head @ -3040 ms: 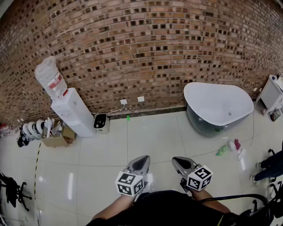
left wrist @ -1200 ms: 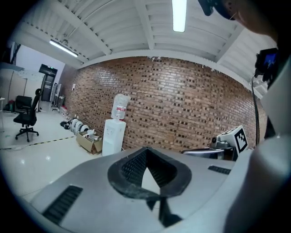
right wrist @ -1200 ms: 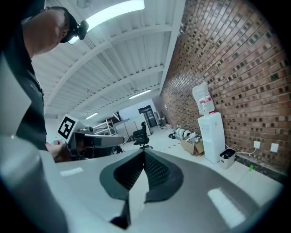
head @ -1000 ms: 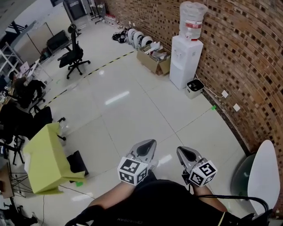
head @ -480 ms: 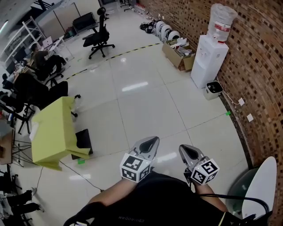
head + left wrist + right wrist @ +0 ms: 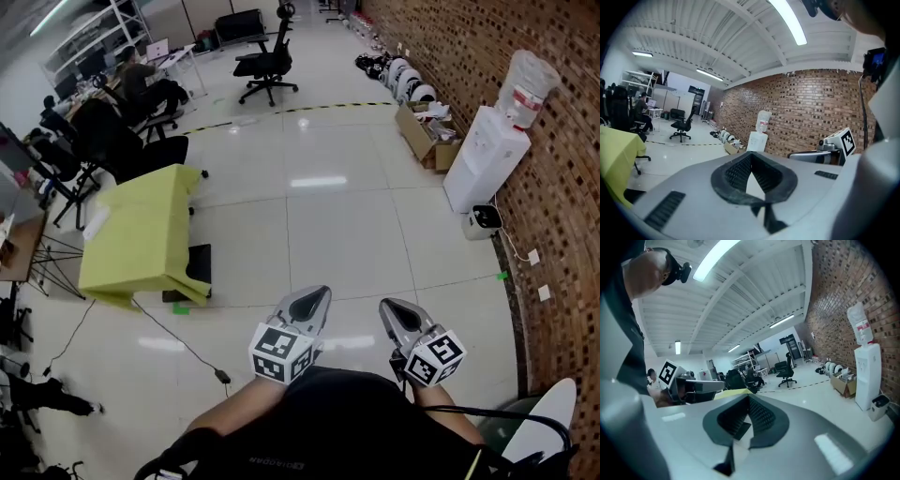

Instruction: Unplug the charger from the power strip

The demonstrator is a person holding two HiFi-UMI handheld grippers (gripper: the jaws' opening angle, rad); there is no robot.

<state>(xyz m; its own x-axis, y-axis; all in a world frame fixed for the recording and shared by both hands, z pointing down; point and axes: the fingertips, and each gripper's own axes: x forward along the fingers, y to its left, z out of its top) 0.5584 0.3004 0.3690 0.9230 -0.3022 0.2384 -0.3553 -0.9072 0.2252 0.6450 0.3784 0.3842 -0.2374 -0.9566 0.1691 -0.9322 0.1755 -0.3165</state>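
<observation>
No charger or power strip shows clearly in any view. My left gripper (image 6: 314,302) and right gripper (image 6: 392,309) are held side by side close to the body, pointing out over the tiled floor, well above it. Both are shut with nothing between the jaws: in the left gripper view the left gripper (image 6: 750,155) has its pads meeting at the tip, and the right gripper (image 6: 749,397) looks the same in its own view. A thin dark cable (image 6: 173,333) runs across the floor from the yellow table to a small dark end piece (image 6: 223,377).
A yellow-covered table (image 6: 141,234) stands at the left with a black box (image 6: 197,267) beneath it. A water dispenser (image 6: 487,169), a cardboard box (image 6: 431,141) and the brick wall (image 6: 562,122) line the right. Office chairs (image 6: 267,56) and seated people are at the far left.
The view has swung left: the brick wall and water dispenser slid to the right edge, while the yellow table and desks came into view. Both grippers stay shut in front of the body.
</observation>
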